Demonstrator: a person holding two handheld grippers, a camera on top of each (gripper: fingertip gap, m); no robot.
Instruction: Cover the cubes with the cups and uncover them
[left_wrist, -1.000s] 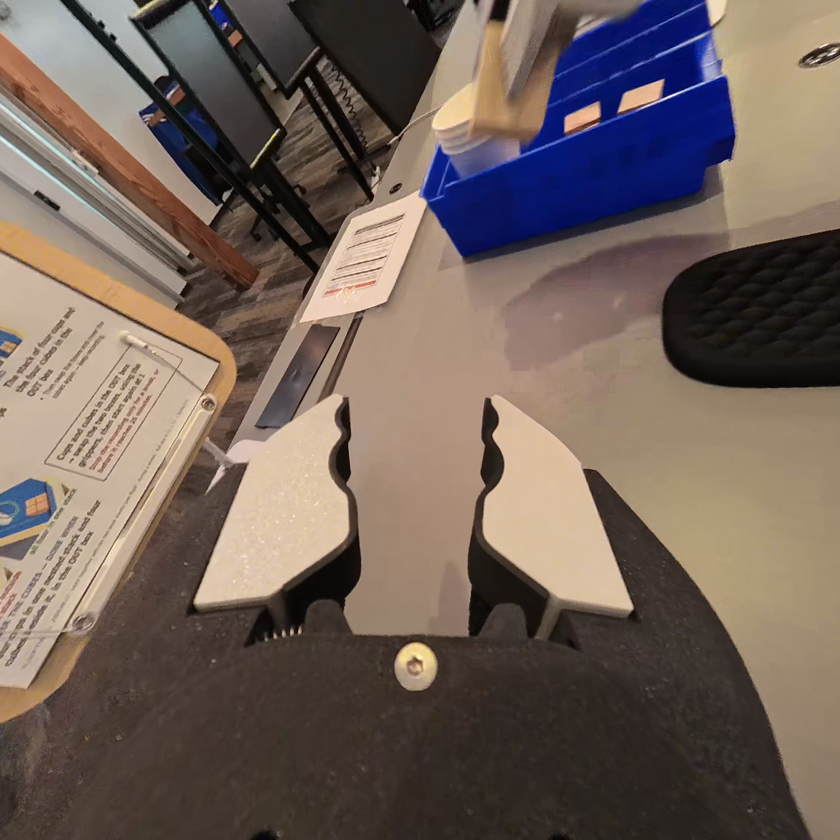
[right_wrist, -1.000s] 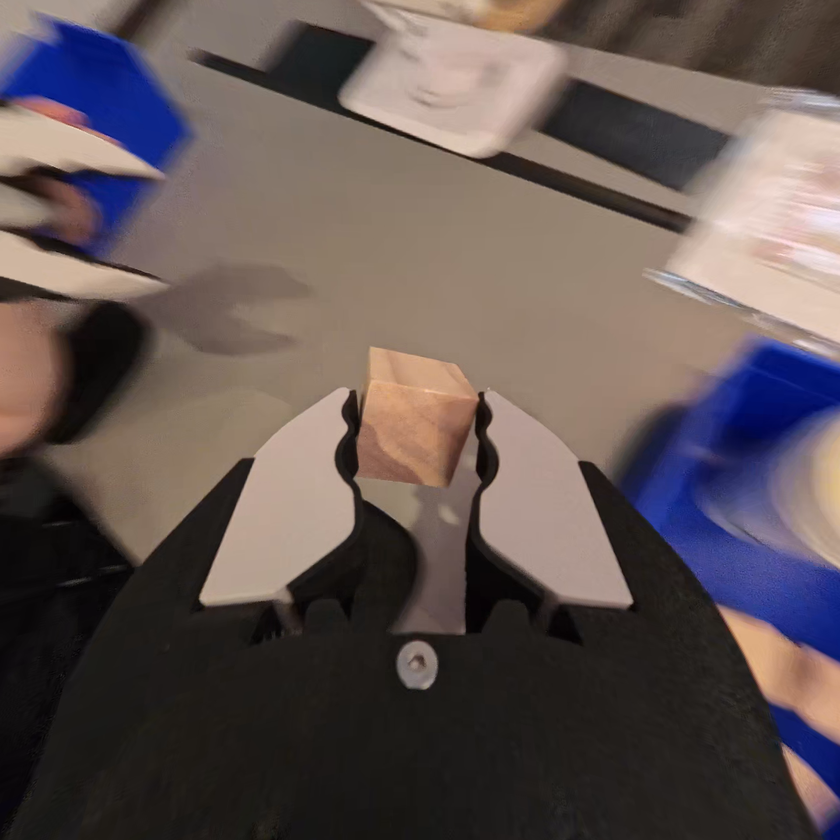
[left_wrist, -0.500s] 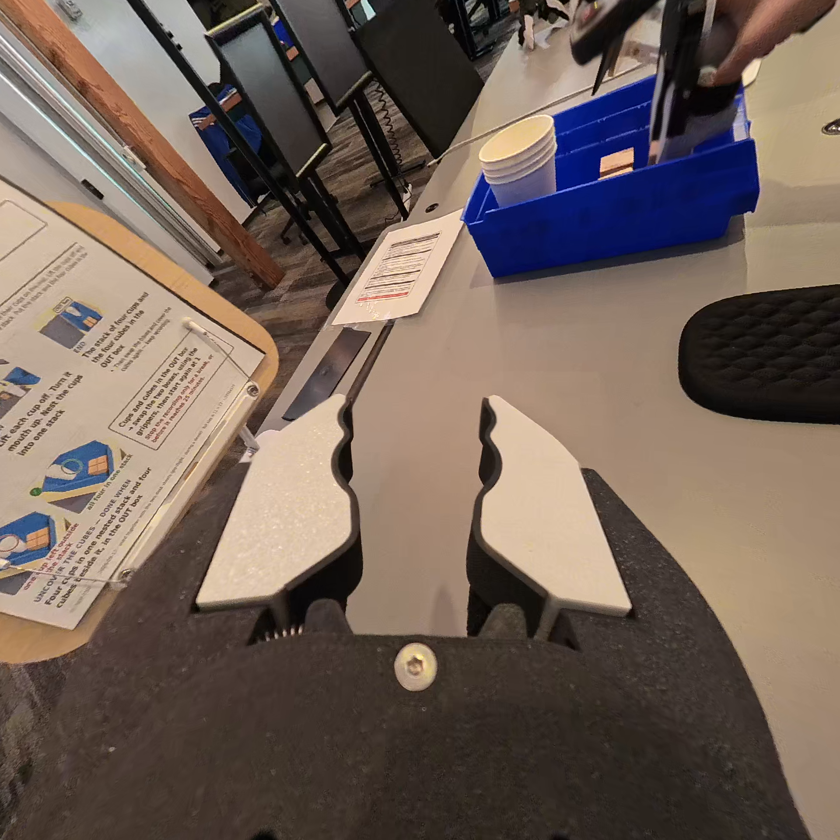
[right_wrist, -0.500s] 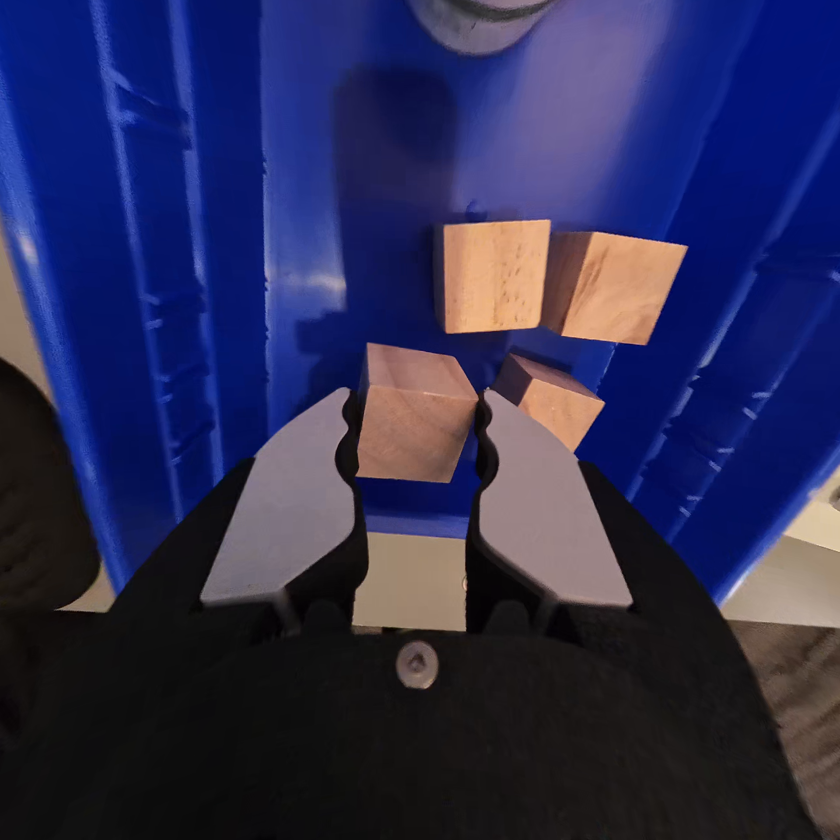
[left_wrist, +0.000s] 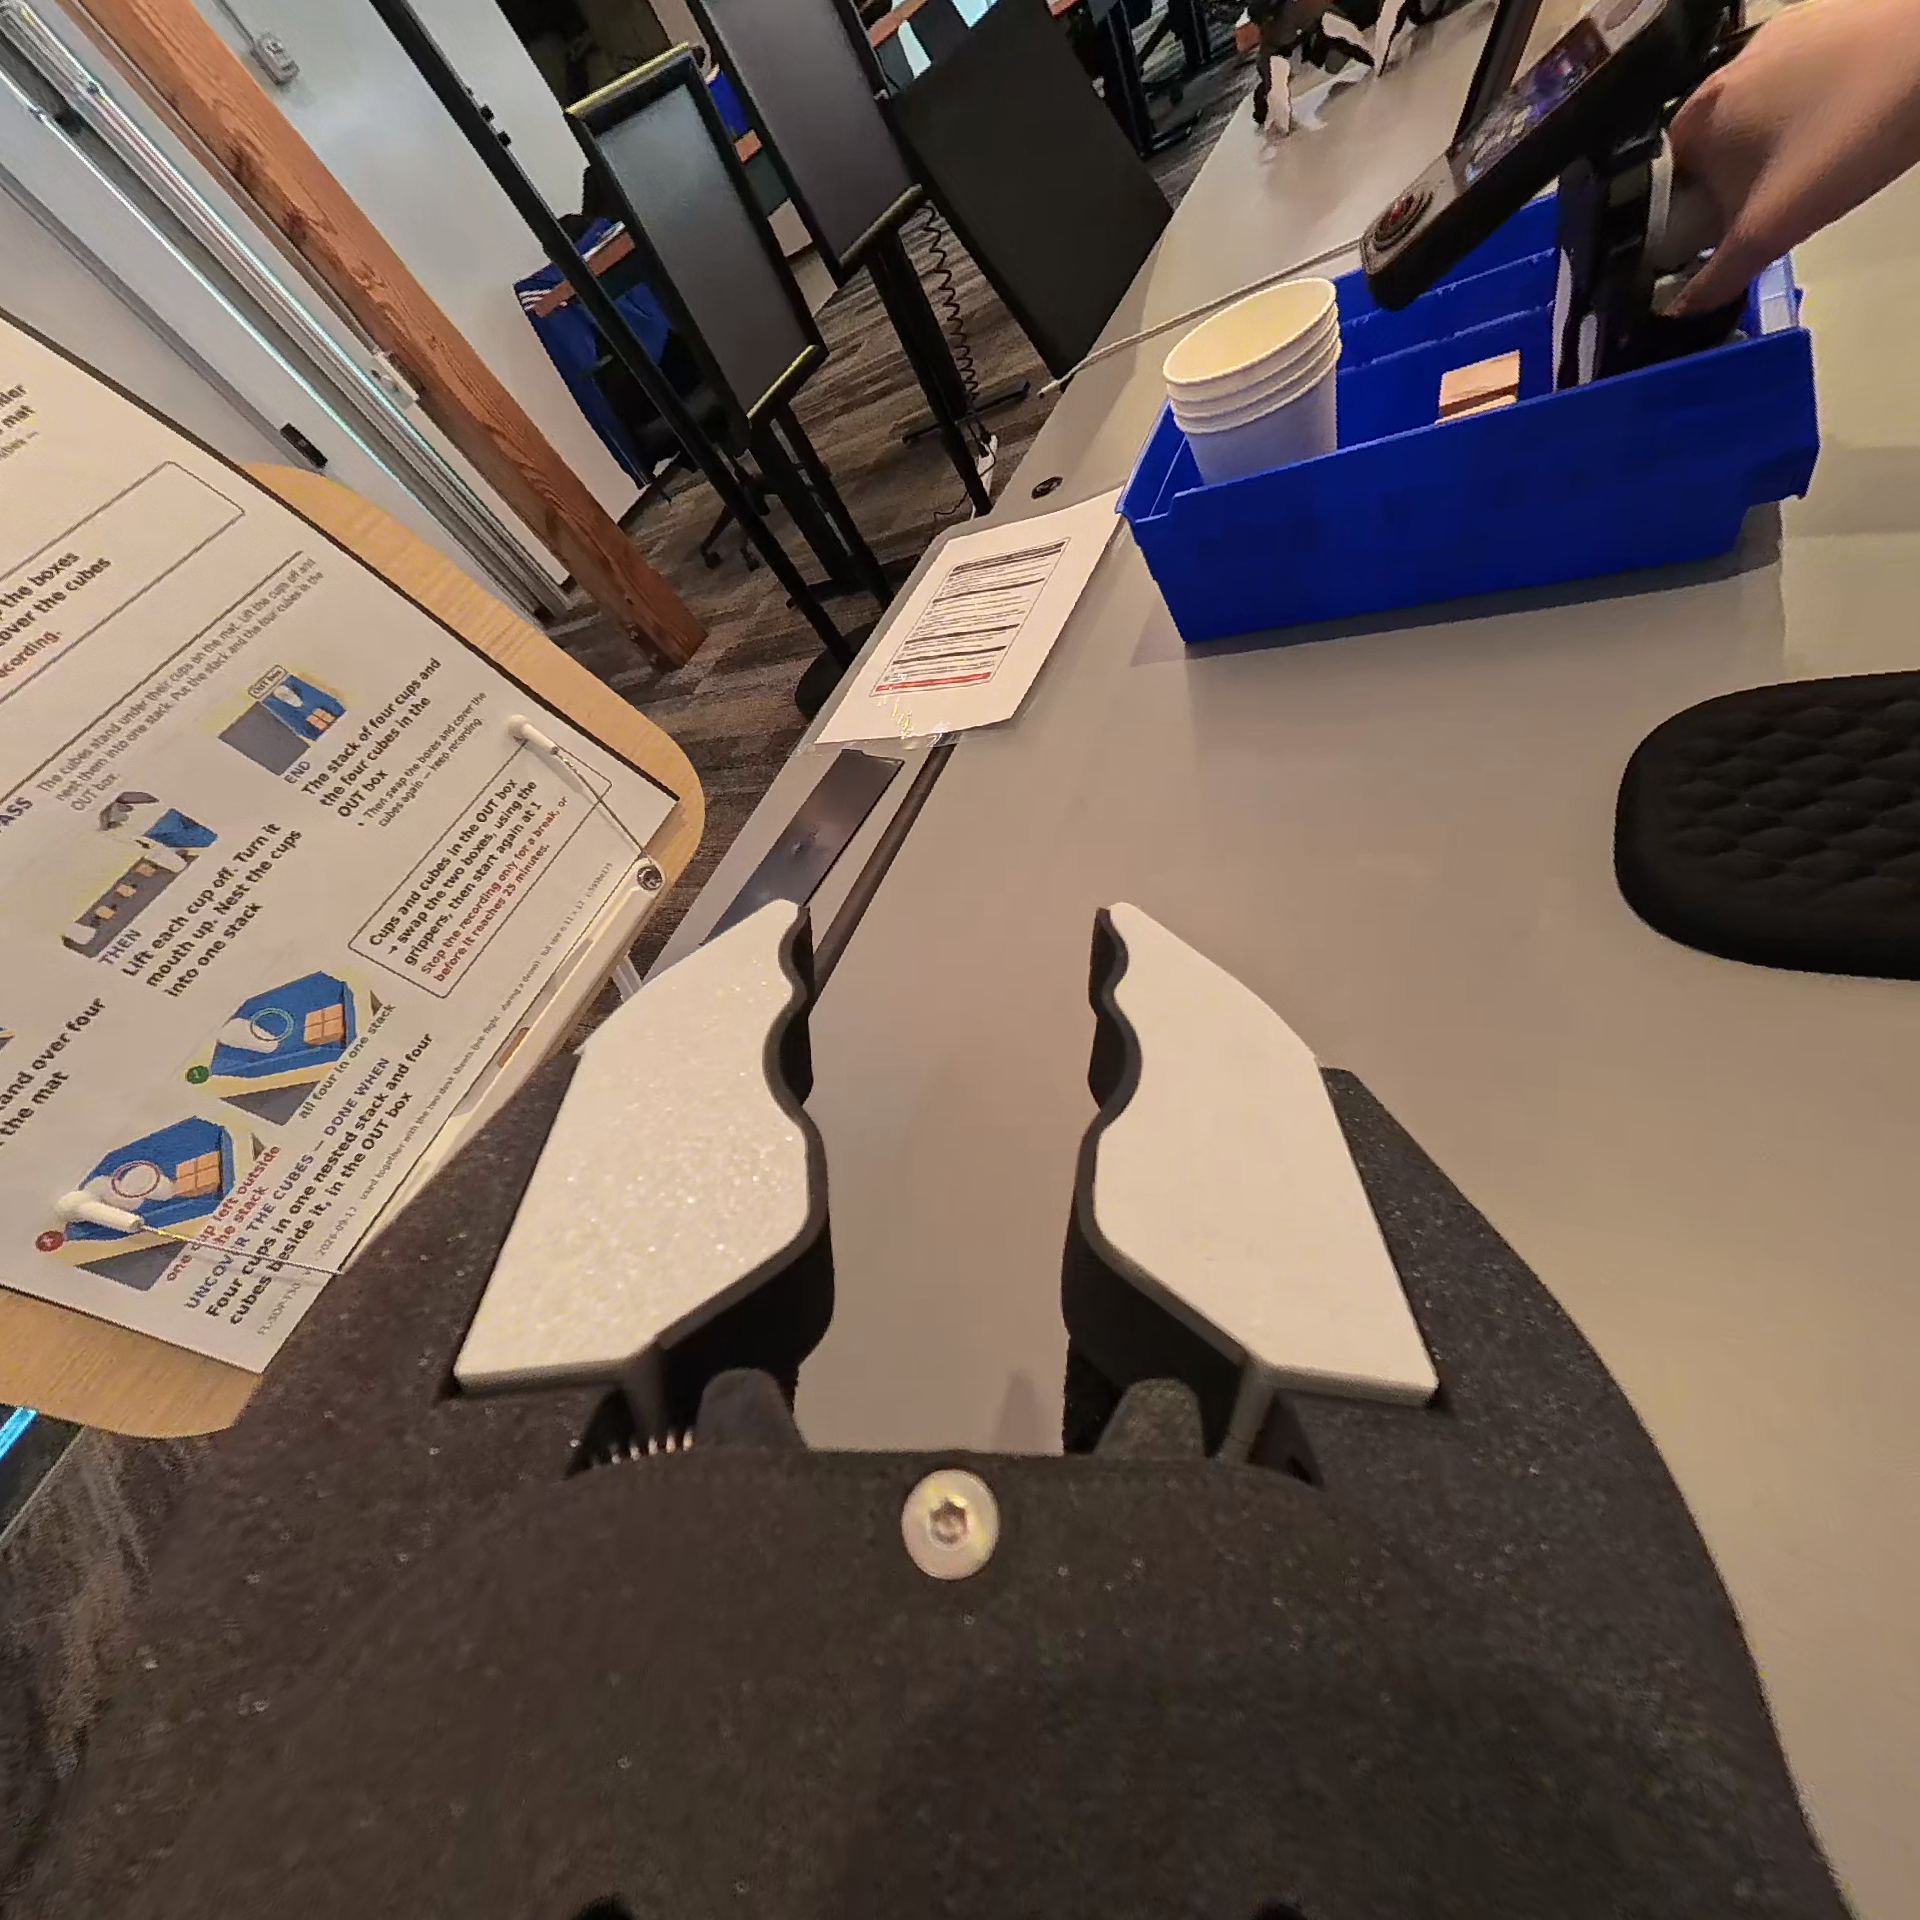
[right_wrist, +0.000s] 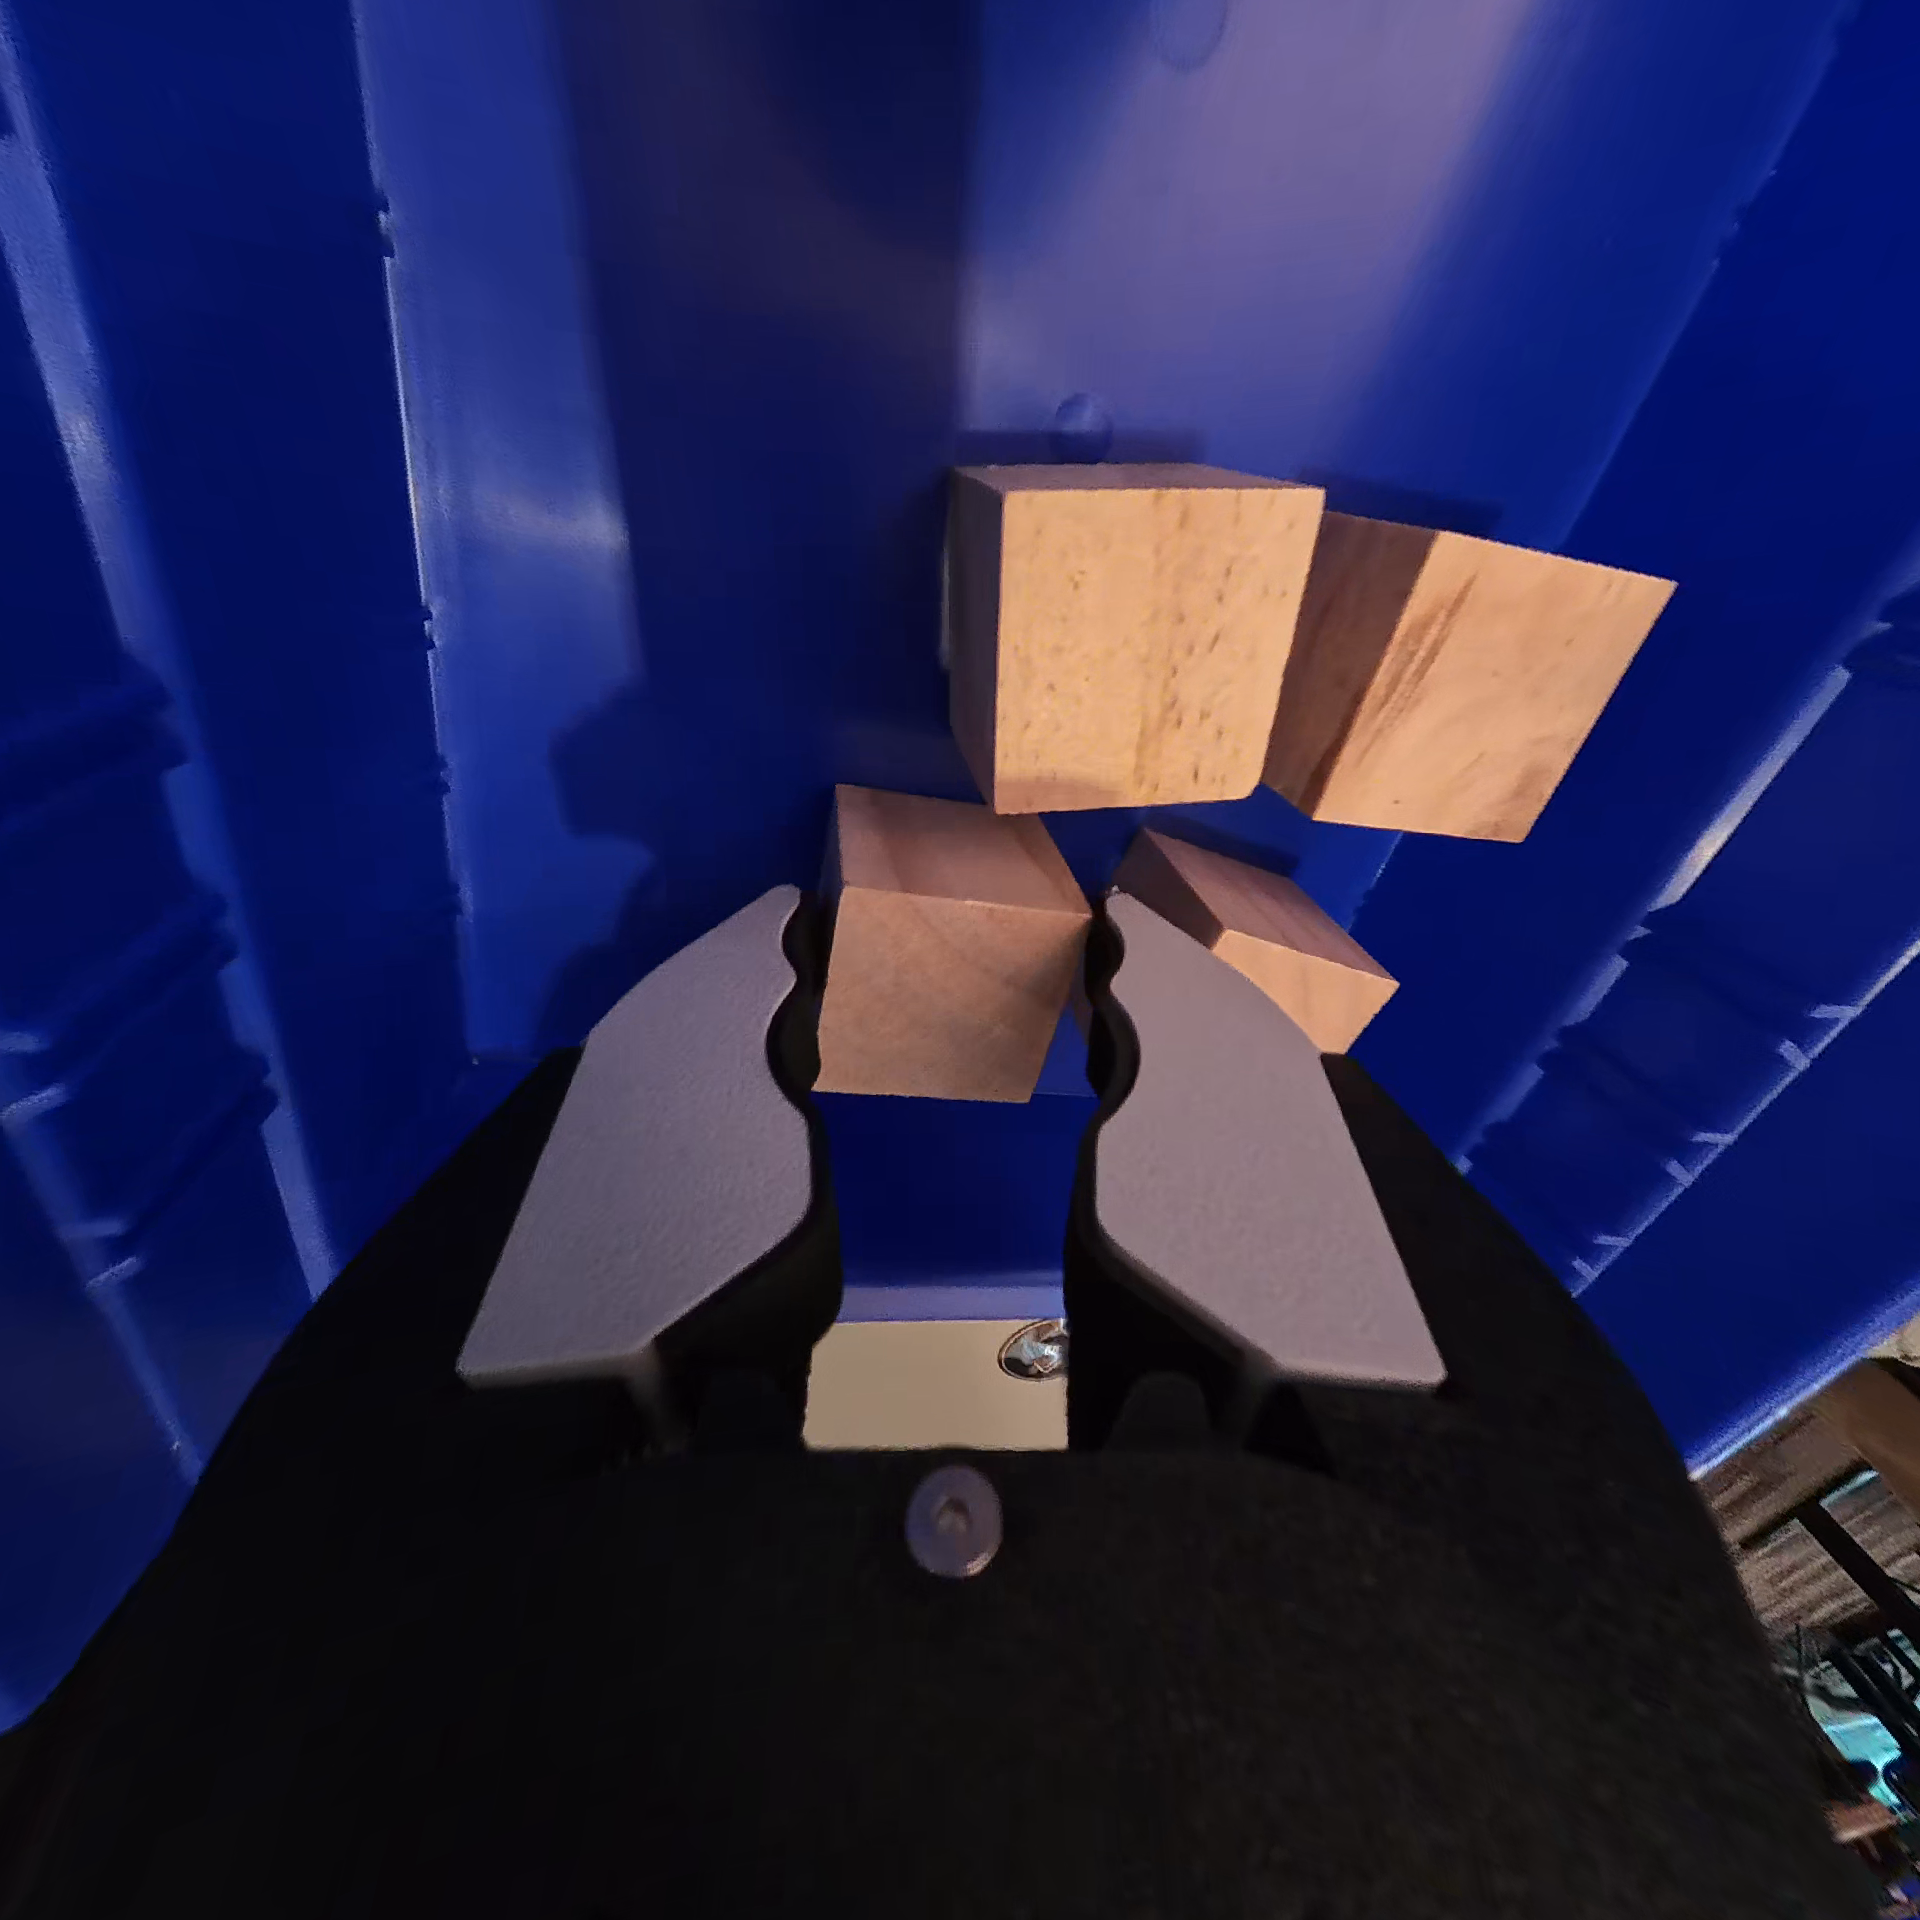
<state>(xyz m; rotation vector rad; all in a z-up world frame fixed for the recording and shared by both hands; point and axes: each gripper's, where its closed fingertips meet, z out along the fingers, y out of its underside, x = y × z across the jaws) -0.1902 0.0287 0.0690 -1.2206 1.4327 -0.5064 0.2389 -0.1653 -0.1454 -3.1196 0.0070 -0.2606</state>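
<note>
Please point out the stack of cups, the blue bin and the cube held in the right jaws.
stack of cups (left_wrist: 1262, 390), left wrist view, side wall.
blue bin (left_wrist: 1455, 530), left wrist view, front wall.
held cube (right_wrist: 940, 992), right wrist view, near face.

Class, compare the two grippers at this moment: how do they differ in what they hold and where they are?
The right gripper has its jaws shut on a wooden cube; the left gripper holds nothing, its jaws apart. The right gripper is down inside the blue bin, next to three other cubes; the left gripper is over the bare grey table, away from the bin. Both share pale grey fingers on a black body.
</note>
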